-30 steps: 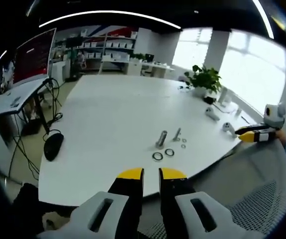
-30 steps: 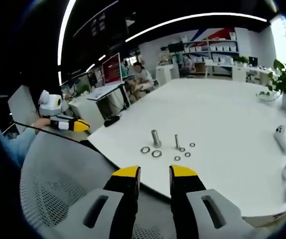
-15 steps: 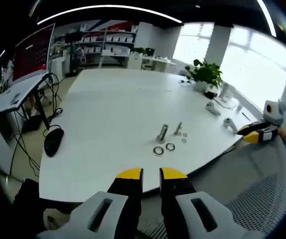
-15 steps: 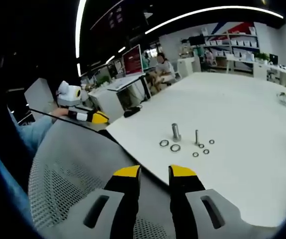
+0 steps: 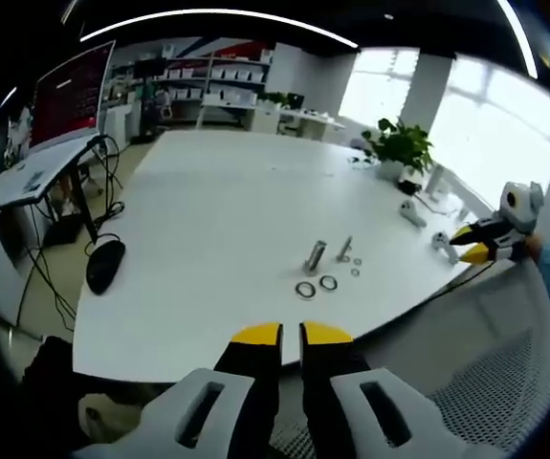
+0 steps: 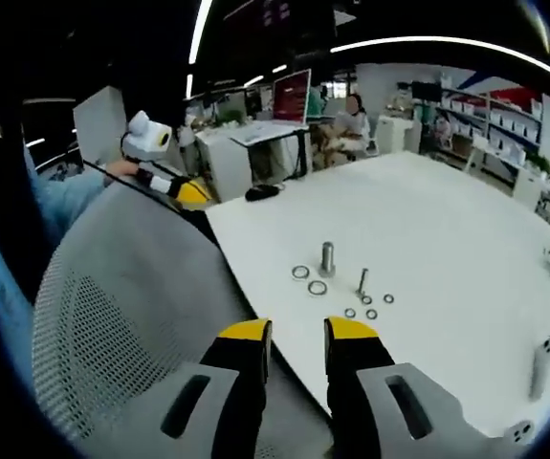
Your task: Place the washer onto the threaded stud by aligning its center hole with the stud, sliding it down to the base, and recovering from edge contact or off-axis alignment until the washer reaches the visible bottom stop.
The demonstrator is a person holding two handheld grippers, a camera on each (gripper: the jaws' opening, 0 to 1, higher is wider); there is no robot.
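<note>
No legible writing is seen. A white table (image 5: 208, 220) carries, at centre, a thick stud (image 5: 314, 258) with two large washers (image 5: 316, 286) at its 6 o'clock and a thin threaded stud (image 5: 343, 250) at 3 o'clock amid small washers (image 5: 354, 266). The left gripper (image 5: 290, 334) is held almost closed and empty; the right gripper (image 6: 297, 329) is parted by a narrow gap, empty, well apart from the parts.
</note>
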